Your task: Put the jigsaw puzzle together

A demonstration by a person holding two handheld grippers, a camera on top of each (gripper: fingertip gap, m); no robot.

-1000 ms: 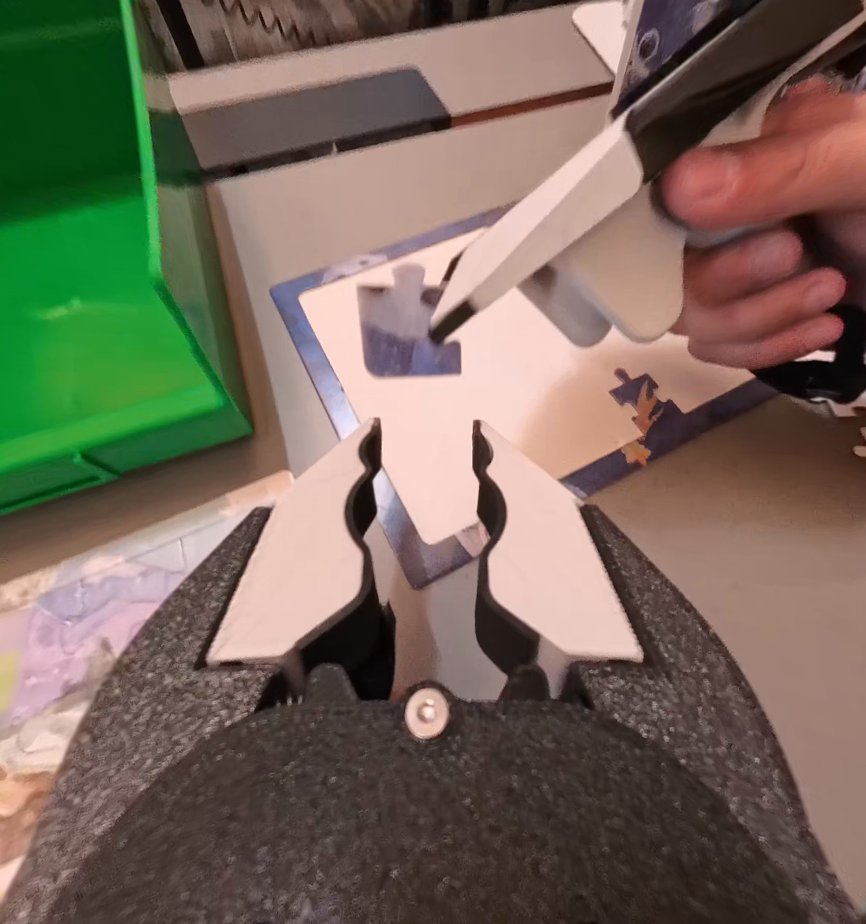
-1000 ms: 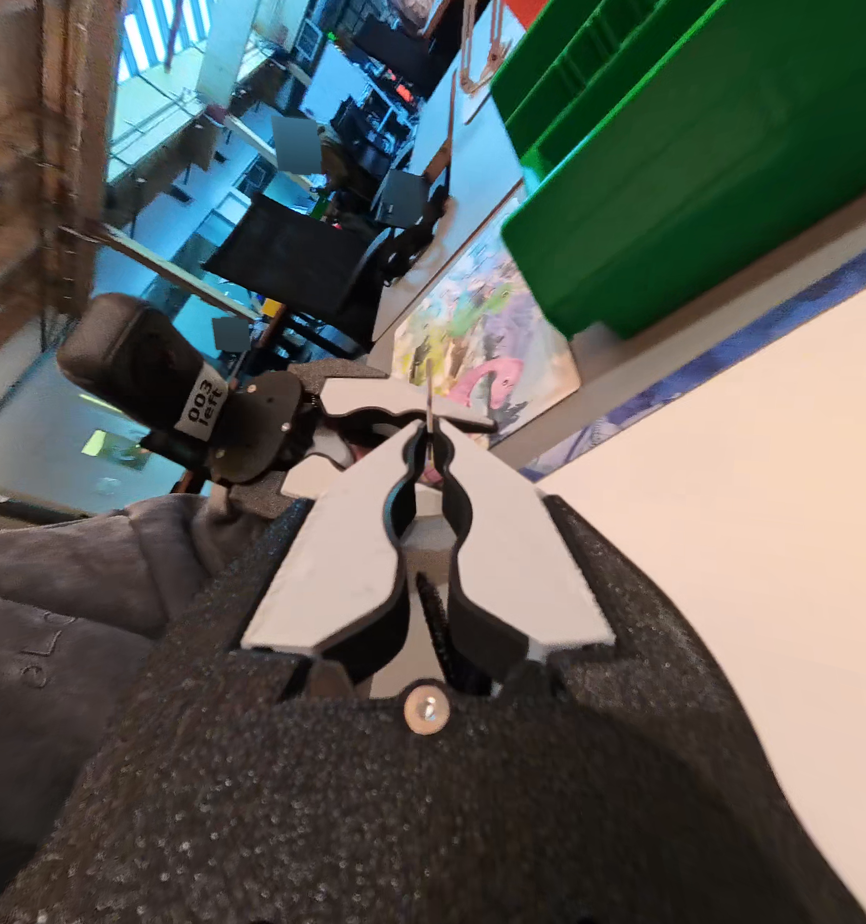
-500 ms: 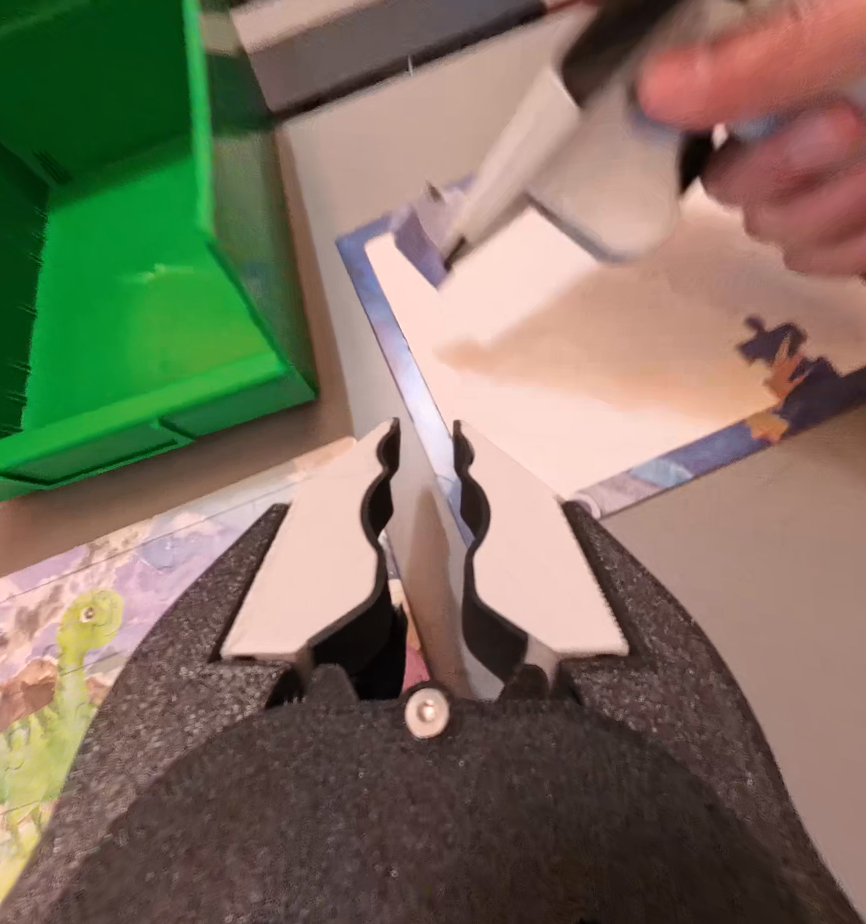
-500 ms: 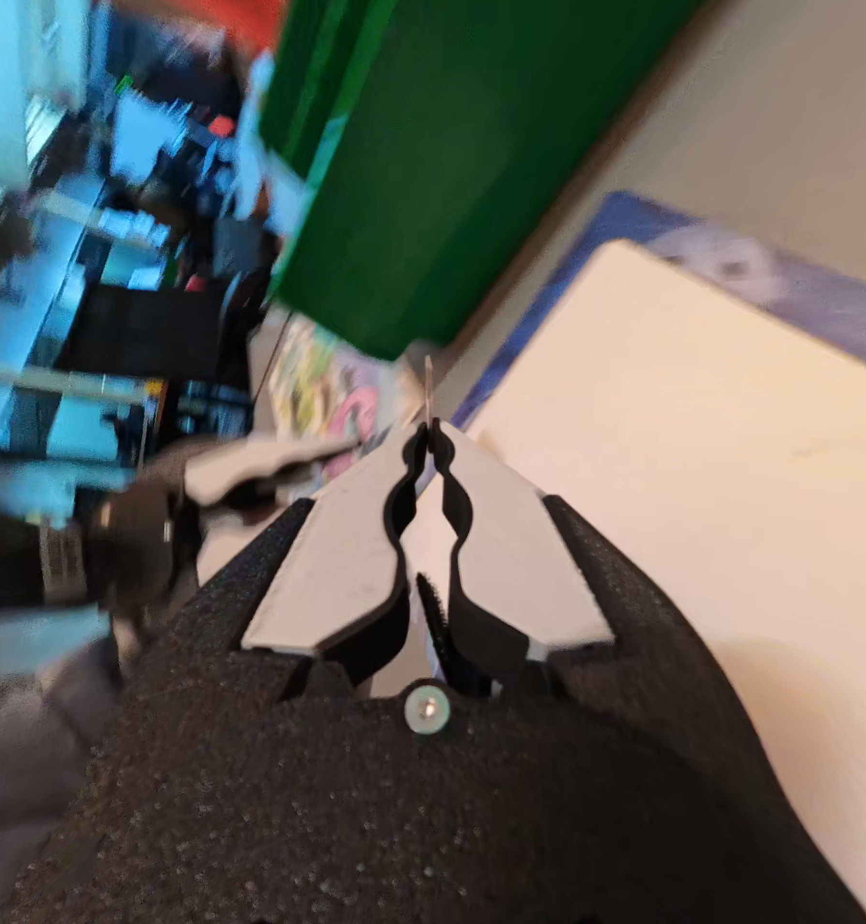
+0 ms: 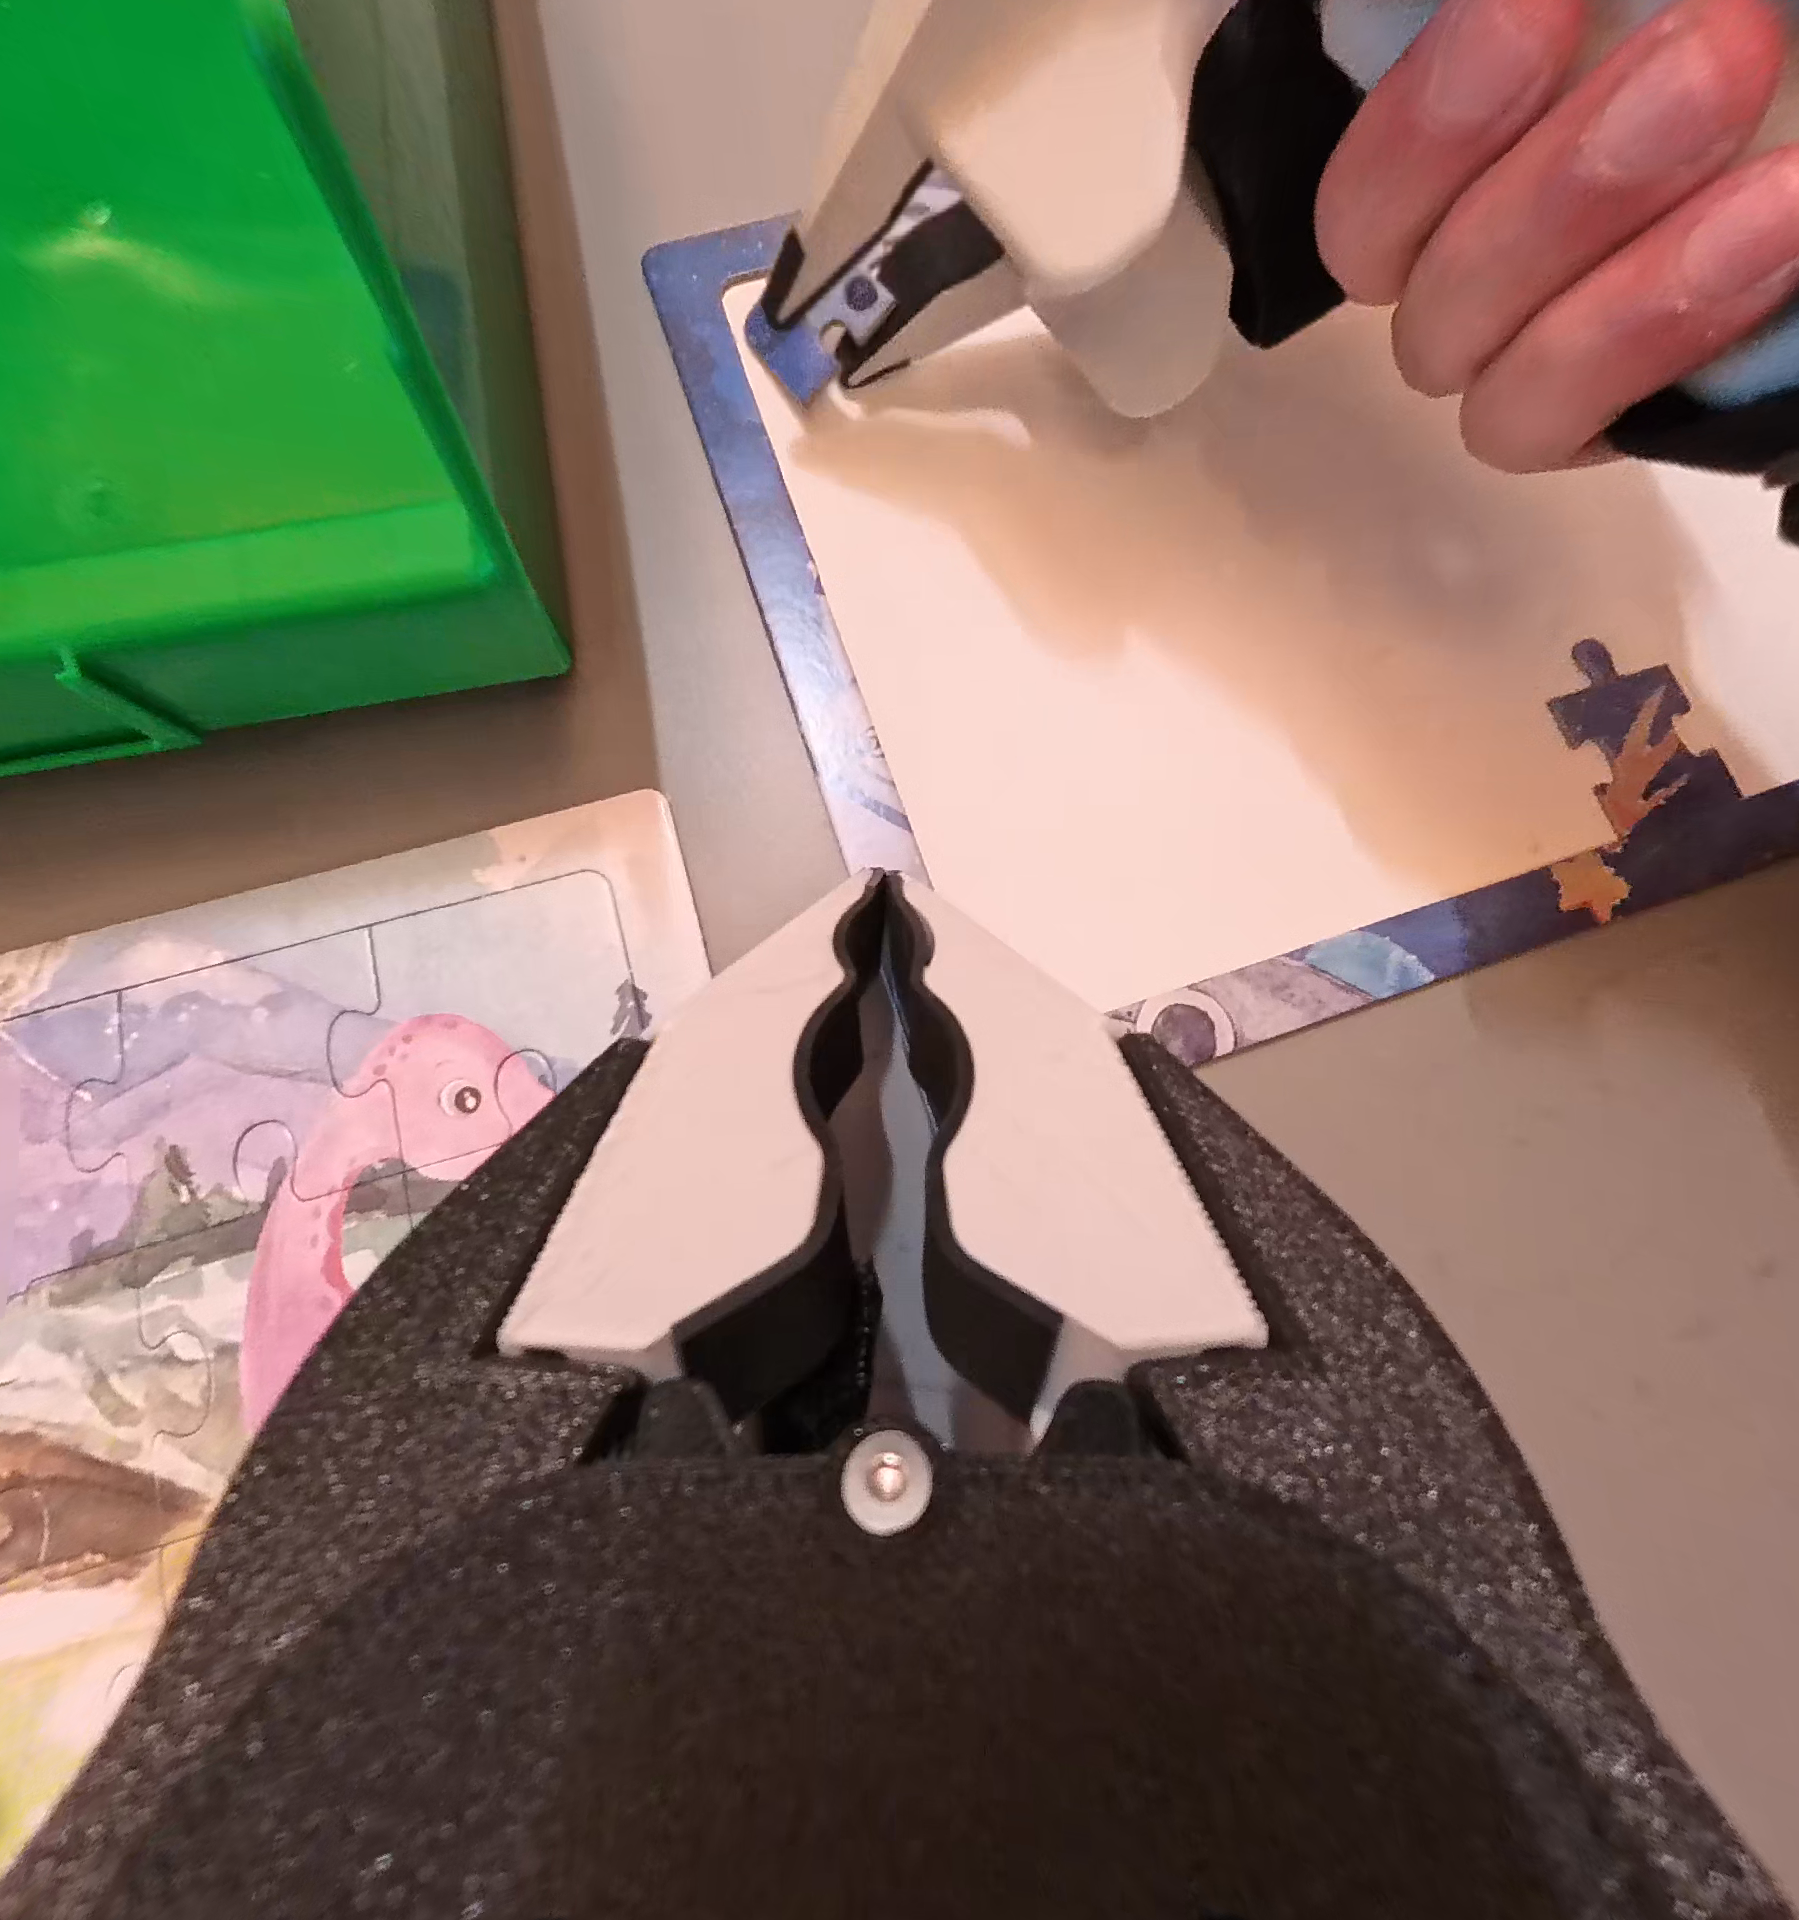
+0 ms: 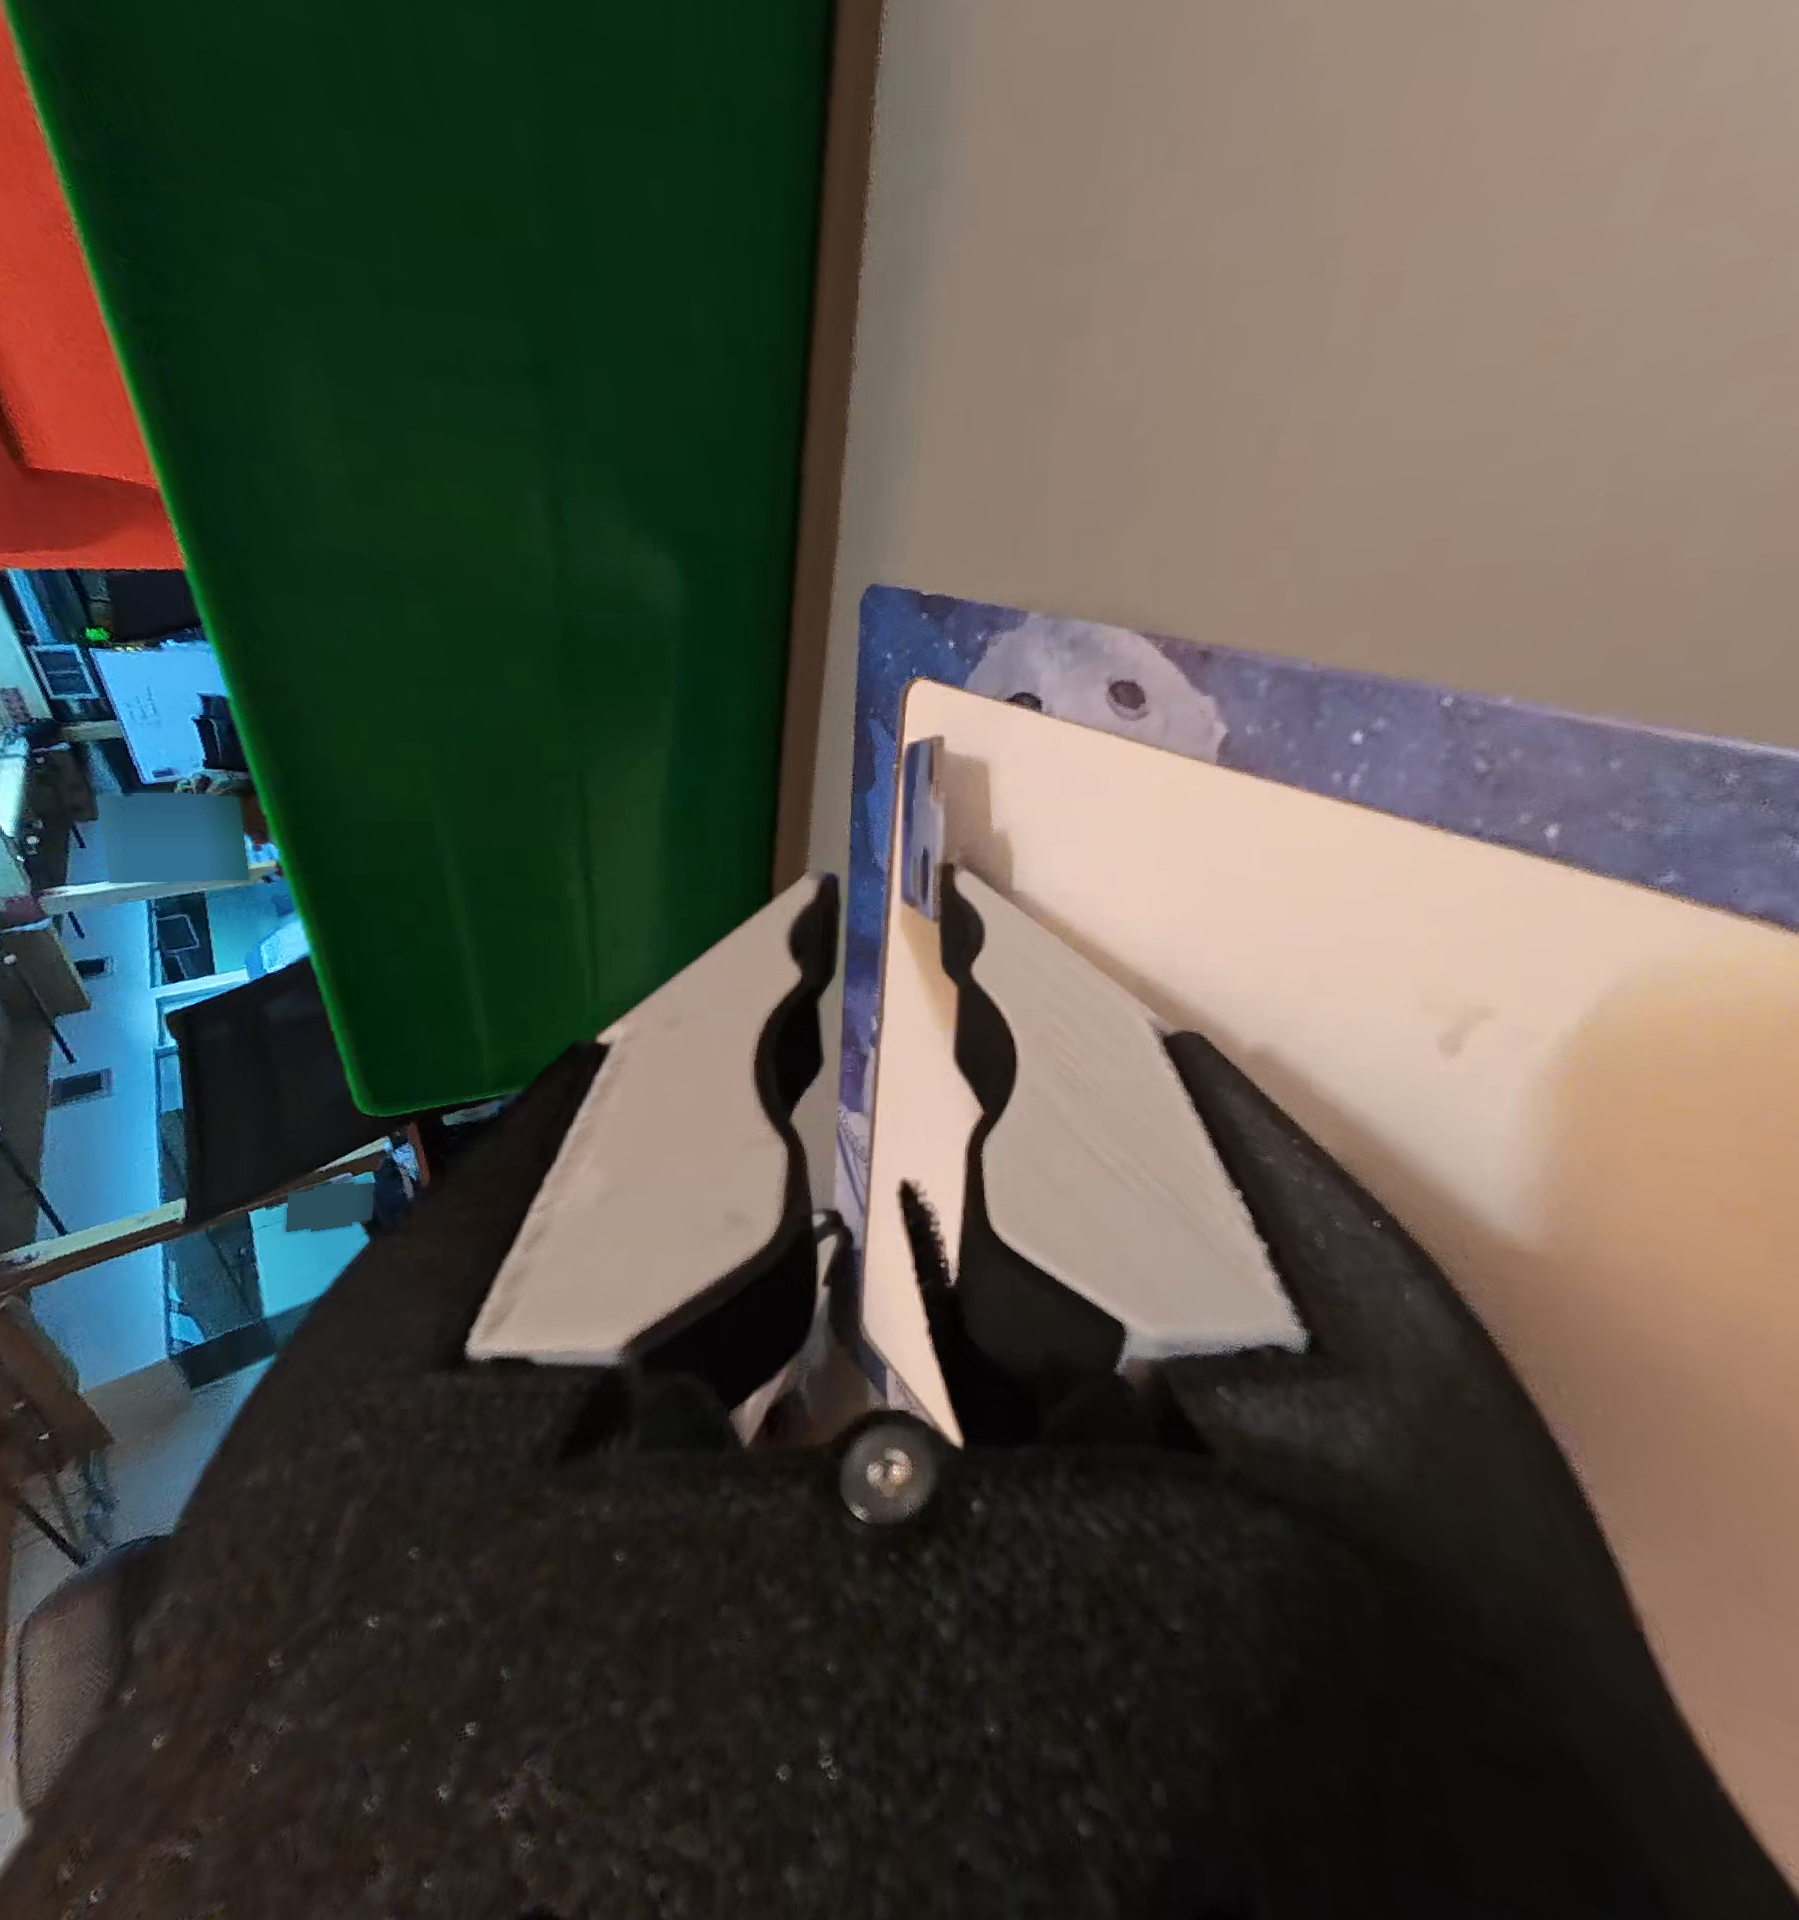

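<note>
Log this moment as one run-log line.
right gripper: open, at blue puzzle piece in tray far corner | left gripper: shut, at tray near edge | placed piece: near edge

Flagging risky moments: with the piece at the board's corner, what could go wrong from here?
The piece looks tilted at the corner of the board while the right gripper is open; it may land on the blue border instead of seating. The left gripper pinches the board's edge; a tug could shift it and unseat the piece.
</note>
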